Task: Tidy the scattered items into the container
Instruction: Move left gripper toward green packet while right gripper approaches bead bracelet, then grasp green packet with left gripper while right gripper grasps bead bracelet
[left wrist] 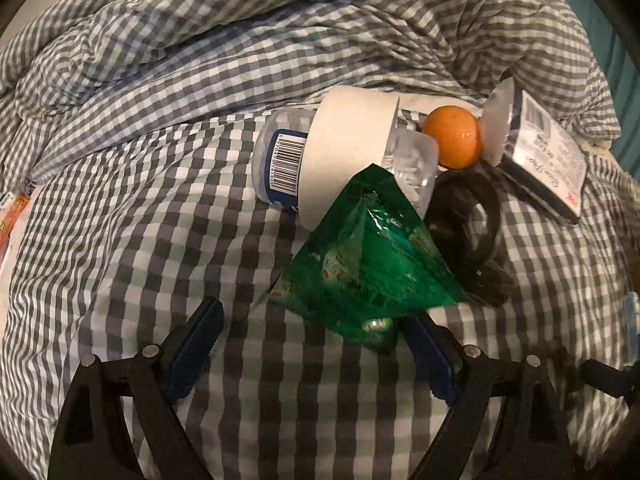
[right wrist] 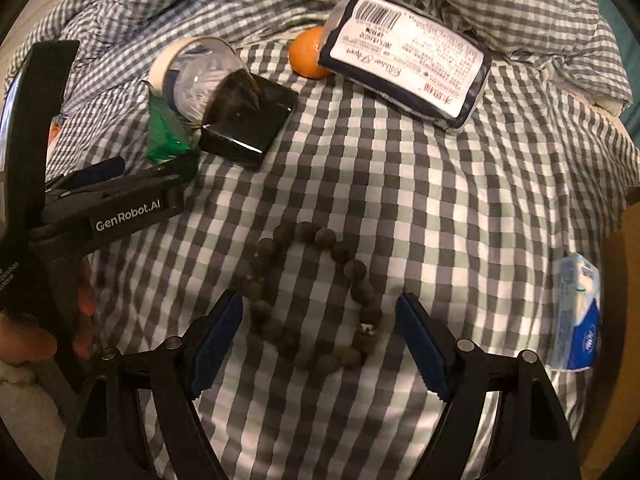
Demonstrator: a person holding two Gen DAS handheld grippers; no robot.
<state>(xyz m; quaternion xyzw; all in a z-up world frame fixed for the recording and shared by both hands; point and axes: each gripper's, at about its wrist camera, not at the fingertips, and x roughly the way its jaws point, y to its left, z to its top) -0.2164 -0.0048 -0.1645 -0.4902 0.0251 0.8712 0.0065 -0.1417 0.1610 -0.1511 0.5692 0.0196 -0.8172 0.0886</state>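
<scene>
On the checked bed cover [right wrist: 400,184], the left tool [left wrist: 316,328] stands apart, with a green packet [left wrist: 360,264] just ahead of its right finger. The right tool [right wrist: 320,320] also stands apart, a bead bracelet [right wrist: 312,292] lying between its fingers. Beyond the bracelet, the right view shows a black box [right wrist: 248,120], orange [right wrist: 306,54] and tissue pack [right wrist: 408,64]; only the left view shows the coiled black cable [left wrist: 468,224].

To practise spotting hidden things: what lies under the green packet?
The green packet overlaps the clear bottle, the tape roll and a black cable coil. Anything else beneath is covered.
</scene>
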